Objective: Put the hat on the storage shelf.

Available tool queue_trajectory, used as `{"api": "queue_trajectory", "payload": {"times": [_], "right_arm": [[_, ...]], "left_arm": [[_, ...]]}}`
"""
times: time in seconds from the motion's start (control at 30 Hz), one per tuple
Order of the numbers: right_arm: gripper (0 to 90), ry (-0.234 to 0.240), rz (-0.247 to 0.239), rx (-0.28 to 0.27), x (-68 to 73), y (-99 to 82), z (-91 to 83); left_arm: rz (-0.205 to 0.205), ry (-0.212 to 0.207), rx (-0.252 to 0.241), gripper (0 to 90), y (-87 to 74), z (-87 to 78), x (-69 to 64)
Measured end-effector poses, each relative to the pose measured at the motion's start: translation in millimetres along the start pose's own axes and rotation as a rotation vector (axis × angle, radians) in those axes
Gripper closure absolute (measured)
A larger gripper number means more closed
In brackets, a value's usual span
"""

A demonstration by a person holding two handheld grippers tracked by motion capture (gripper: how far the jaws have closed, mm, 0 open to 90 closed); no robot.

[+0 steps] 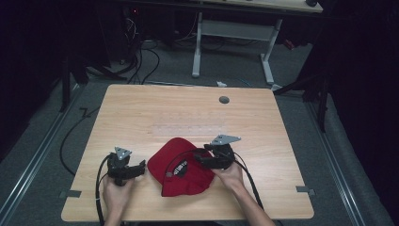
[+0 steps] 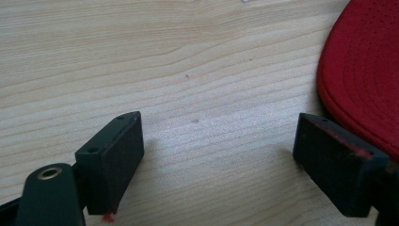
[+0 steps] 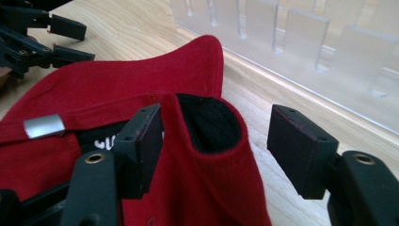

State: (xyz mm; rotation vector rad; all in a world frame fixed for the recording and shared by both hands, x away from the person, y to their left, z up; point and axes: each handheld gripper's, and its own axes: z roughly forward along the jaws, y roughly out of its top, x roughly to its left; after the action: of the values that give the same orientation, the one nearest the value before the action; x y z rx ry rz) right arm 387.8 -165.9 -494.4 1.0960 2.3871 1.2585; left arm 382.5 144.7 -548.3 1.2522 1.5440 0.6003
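Observation:
A red cap [image 1: 181, 165] lies crumpled on the wooden table [image 1: 141, 108] near the front edge, its black lining and a silver buckle [image 3: 43, 126] showing. My right gripper [image 1: 200, 161] is at the cap's right side. In the right gripper view [image 3: 216, 146] its jaws stand open around a raised fold of the cap's rim; the left jaw touches the cloth and the right jaw is clear of it. My left gripper [image 1: 141, 168] rests low on the table just left of the cap, jaws wide open [image 2: 219, 150] over bare wood, with the cap's brim [image 2: 362, 80] beside its right jaw.
A clear plastic rack [image 3: 291, 42] lies on the table just beyond the cap, faint in the high view [image 1: 188, 128]. A grey round plug [image 1: 224, 100] sits near the table's far edge. Beyond the table are desk legs and cables on the floor.

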Motion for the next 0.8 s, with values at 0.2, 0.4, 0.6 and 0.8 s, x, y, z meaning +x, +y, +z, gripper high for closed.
{"api": "queue_trajectory", "payload": {"times": [0.2, 0.4, 0.6, 0.8], "right_arm": [[50.5, 0.026, 0.023, 0.028, -5.3, -7.2, 18.1], [77.4, 0.099, 0.002, 0.018, -6.8, -12.3, 21.9], [82.3, 0.126, 0.004, 0.009, -9.0, -16.8, 12.7], [83.3, 0.129, 0.007, -0.013, -5.9, -18.1, -3.6]], "left_arm": [[0.0, -0.004, 0.001, 17.0, -0.2, -0.2, -0.4], [0.002, -0.007, 0.003, 16.9, -0.3, -0.3, -0.6], [0.004, -0.007, 0.006, 16.2, -0.4, -0.1, -0.7], [0.018, -0.036, 0.019, 15.5, -1.2, -1.9, -1.0]]}}
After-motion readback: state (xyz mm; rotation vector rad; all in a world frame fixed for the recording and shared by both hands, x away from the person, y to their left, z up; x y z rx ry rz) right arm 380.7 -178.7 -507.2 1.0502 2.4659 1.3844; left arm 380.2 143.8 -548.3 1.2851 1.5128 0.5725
